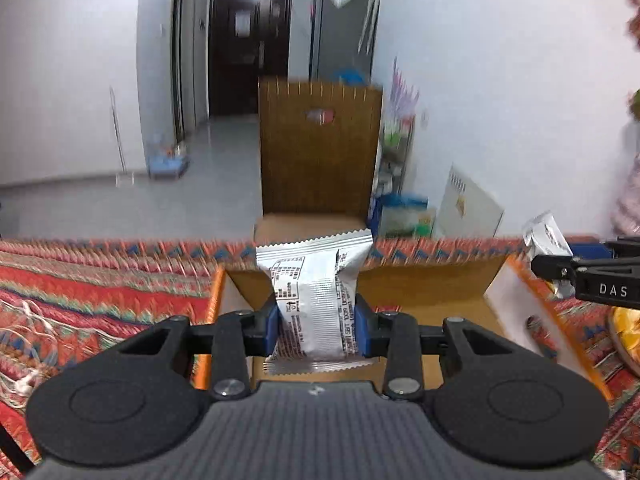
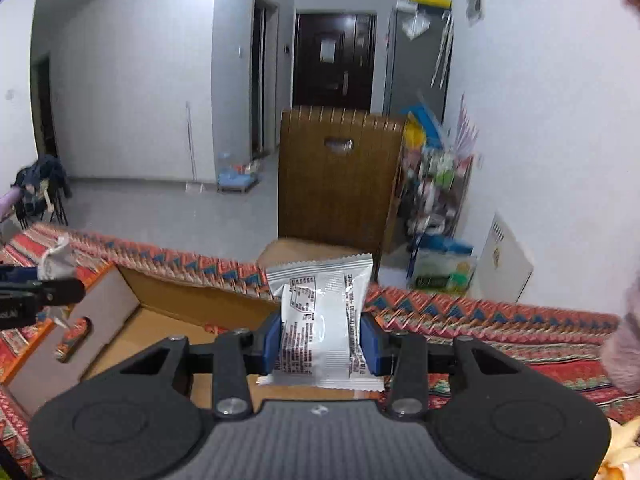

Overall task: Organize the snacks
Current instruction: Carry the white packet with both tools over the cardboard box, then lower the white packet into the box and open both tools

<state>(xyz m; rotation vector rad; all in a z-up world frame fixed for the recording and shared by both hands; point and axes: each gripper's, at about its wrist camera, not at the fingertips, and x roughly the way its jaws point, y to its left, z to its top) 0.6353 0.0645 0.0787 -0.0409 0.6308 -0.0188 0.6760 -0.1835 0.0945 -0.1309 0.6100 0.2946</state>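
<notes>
My left gripper (image 1: 315,326) is shut on a silver snack packet (image 1: 316,280) and holds it upright above an open cardboard box (image 1: 424,280). My right gripper (image 2: 320,342) is shut on a second silver snack packet (image 2: 320,320), held over the right part of the same box (image 2: 168,300). In the left wrist view the right gripper (image 1: 560,268) shows at the right edge with its packet (image 1: 546,234). In the right wrist view the left gripper (image 2: 60,292) shows at the left edge with its packet (image 2: 56,258).
The box lies on a red patterned tablecloth (image 1: 80,280). A brown wooden chair (image 1: 320,148) stands behind the table's far edge. A bowl with something yellow (image 1: 624,332) sits right of the box. A cluttered shelf (image 2: 436,184) stands by the wall.
</notes>
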